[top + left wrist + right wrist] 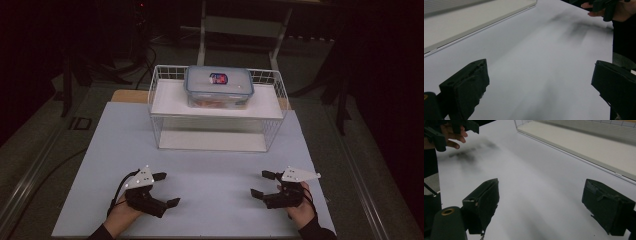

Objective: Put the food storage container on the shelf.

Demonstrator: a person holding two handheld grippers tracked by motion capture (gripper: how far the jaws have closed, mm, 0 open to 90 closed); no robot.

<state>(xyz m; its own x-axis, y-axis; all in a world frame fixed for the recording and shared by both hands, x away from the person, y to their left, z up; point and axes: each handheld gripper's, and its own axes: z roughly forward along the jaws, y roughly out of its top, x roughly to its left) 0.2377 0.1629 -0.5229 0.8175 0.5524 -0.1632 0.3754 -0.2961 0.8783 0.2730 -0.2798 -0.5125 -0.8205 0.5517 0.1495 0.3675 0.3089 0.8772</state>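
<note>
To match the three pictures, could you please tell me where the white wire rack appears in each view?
High view: white wire rack stands centre, at the table's far side, a lidded plastic box on its upper shelf.
Left gripper view: its bottom shelf at upper left.
Right gripper view: its bottom shelf at upper right.
Shared landmark: the shelf's pale front edge.

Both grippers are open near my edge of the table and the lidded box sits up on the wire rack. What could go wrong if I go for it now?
The box sits on the upper shelf of the wire rack, whose raised rim could catch the jaws on the way in. The box looks wide, so the left gripper or right gripper alone may slip on it. The rack looks light, so a push might slide it on the table.
</note>
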